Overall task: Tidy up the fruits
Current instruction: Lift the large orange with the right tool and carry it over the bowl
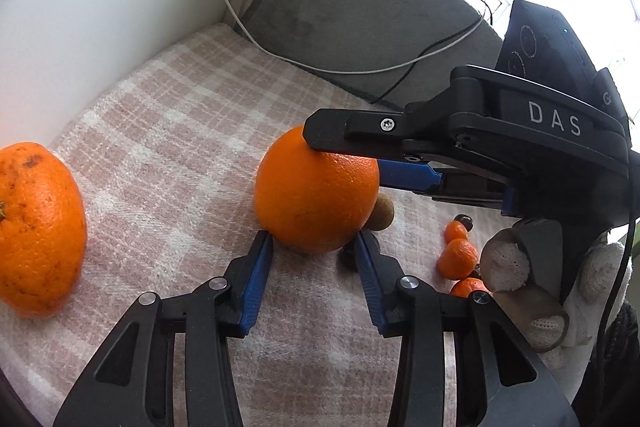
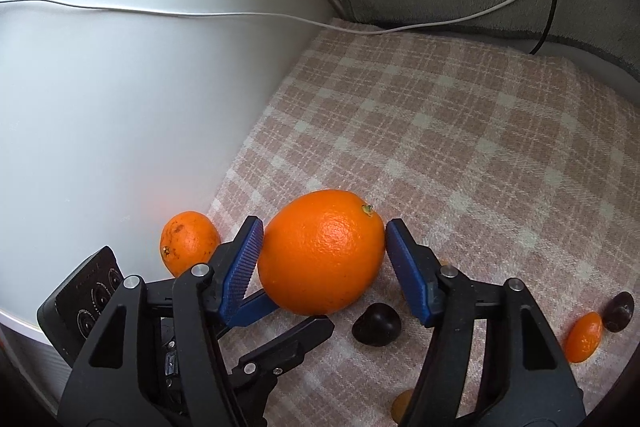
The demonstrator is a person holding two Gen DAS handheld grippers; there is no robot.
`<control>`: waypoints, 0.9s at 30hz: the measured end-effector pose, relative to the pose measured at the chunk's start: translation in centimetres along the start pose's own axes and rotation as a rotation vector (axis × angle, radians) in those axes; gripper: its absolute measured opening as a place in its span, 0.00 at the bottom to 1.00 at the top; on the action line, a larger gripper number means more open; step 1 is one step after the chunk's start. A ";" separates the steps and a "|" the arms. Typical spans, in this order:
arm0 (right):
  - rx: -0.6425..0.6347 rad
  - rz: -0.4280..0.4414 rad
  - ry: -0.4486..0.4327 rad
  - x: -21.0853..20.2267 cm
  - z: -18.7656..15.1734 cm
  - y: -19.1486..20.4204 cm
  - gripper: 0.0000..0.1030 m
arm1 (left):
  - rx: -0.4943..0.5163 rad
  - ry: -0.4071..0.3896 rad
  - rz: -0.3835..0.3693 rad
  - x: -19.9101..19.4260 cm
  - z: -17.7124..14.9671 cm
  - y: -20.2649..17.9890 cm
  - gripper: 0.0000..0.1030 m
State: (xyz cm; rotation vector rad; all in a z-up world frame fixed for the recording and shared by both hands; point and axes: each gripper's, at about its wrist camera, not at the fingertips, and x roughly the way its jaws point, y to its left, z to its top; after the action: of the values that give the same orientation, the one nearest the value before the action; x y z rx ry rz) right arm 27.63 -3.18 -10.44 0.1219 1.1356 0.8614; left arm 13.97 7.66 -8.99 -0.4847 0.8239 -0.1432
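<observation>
A large orange [image 1: 316, 191] lies on the checked cloth [image 1: 168, 131]. My right gripper [image 2: 322, 247] reaches in from the right, and its blue pads [image 2: 244, 259] touch the fruit on both sides. My left gripper [image 1: 313, 241] is open. Its two tips sit at the near lower edge of the same orange without squeezing it, and in the right wrist view one of its fingers [image 2: 308, 333] lies below the fruit. A second, spotted orange [image 1: 40, 227] rests further left by the white wall [image 2: 100, 107].
Small fruits lie on the right: a kiwi [image 1: 380, 213], little mandarins [image 1: 458, 259], dark round fruits [image 2: 376, 323] and a kumquat [image 2: 584, 337]. A gloved hand [image 1: 508, 263] holds the right gripper. A grey cushion [image 1: 340, 7] with cables [image 1: 360, 71] borders the cloth at the back.
</observation>
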 end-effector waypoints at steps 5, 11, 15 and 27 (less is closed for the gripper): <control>-0.004 0.005 -0.020 -1.5 -0.4 0.3 0.65 | 0.018 -0.019 -0.002 -0.9 -0.1 -0.8 0.39; -0.016 -0.002 -0.053 -4.0 -1.6 0.9 0.65 | 0.052 -0.036 -0.020 -2.3 -0.8 -2.6 0.39; -0.010 -0.006 -0.082 -6.2 -2.8 1.0 0.65 | 0.087 -0.045 -0.032 -3.1 -1.5 -4.3 0.39; 0.028 -0.039 -0.173 -13.1 -7.8 -0.4 0.64 | 0.181 -0.030 -0.104 -4.5 -4.2 -9.9 0.39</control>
State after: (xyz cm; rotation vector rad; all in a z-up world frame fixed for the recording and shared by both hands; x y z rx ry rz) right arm 19.41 -14.56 -4.44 0.1933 0.9852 0.7856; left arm 8.45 -1.18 -3.84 -0.3585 0.7487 -0.3032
